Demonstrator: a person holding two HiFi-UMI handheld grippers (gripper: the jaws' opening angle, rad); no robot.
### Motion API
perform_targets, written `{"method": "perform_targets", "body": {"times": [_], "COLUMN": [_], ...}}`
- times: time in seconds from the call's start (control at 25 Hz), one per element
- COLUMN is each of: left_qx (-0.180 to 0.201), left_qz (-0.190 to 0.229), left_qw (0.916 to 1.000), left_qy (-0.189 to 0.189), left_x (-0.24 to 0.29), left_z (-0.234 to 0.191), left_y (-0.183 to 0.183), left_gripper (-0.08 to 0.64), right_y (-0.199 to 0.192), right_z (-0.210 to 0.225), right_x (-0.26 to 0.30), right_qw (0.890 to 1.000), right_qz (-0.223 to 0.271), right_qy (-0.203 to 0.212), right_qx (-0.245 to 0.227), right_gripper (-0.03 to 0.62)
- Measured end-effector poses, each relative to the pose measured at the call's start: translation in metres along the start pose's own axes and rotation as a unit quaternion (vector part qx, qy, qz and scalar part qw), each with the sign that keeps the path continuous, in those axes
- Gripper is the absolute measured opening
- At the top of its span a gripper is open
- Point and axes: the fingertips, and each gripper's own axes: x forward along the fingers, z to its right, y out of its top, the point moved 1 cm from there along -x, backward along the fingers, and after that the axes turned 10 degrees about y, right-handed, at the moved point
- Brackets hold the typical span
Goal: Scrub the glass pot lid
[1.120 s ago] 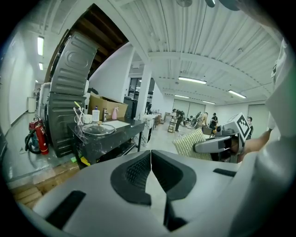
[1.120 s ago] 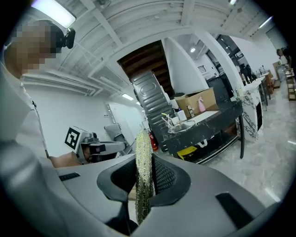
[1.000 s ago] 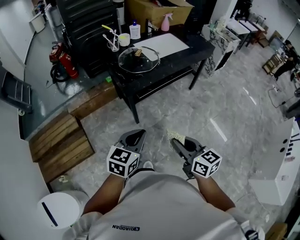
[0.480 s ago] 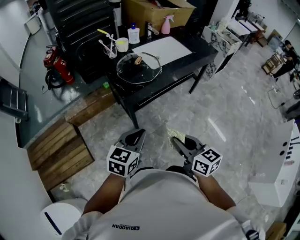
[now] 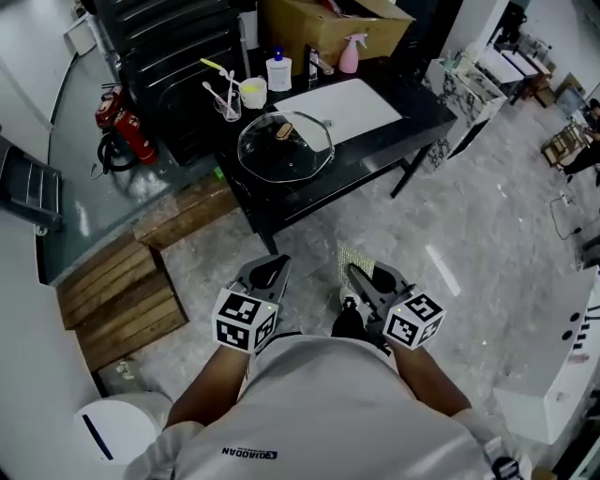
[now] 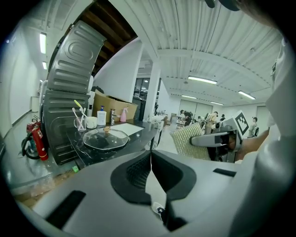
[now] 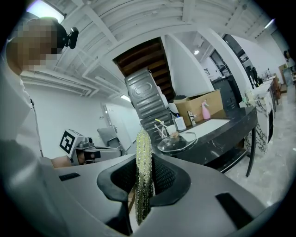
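Note:
The glass pot lid [image 5: 284,146] with a brown knob lies flat on the black table [image 5: 375,131], far ahead of both grippers; it also shows in the left gripper view [image 6: 105,138] and the right gripper view [image 7: 177,141]. My right gripper [image 5: 354,273] is shut on a yellowish scrubbing pad [image 7: 144,174], held on edge between its jaws and seen as a mesh pad [image 6: 189,141] in the left gripper view. My left gripper [image 5: 272,269] is shut with nothing in it. Both are held close to the body above the floor.
A white board [image 5: 342,99] lies beside the lid. Behind it stand a cup [image 5: 251,92], a glass with toothbrushes [image 5: 225,105], a white bottle [image 5: 277,69], a pink spray bottle [image 5: 349,52] and a cardboard box [image 5: 328,25]. Wooden pallets [image 5: 117,295], a fire extinguisher [image 5: 112,112] and a white bin [image 5: 111,427] are at left.
The table and lid have drawn nearer and lower in the head view as the person steps toward them. Both grippers keep their pose and grip.

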Motion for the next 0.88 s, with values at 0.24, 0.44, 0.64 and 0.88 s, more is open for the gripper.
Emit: {"method": "perform_targets", "body": {"times": [0.24, 0.44, 0.64, 0.88], "left_qx": [-0.021, -0.028, -0.040, -0.046], "left_qz": [0.003, 0.015, 0.016, 0.010], "left_qw": [0.9986, 0.9958, 0.9919, 0.9857], "left_qy": [0.048, 0.086, 0.119, 0.161], "left_x": [0.056, 0.108, 0.156, 0.196], "left_z": [-0.009, -0.004, 0.002, 0.006], "left_y": [0.027, 0.061, 0.078, 0.093], "left_gripper": [0.017, 0.017, 0.017, 0.017], "right_y": [0.042, 0.078, 0.099, 0.114], "right_z": [0.075, 0.129, 0.178, 0.225], "right_x": [0.017, 0.029, 0.039, 0.043], "right_qw": [0.999, 0.996, 0.991, 0.984], "right_qz": [-0.016, -0.041, -0.055, -0.079], "right_qy": [0.028, 0.075, 0.113, 0.150], "right_qx": [-0.010, -0.028, -0.040, -0.057], "right_gripper": [0.083, 0.083, 0.083, 0.082]}}
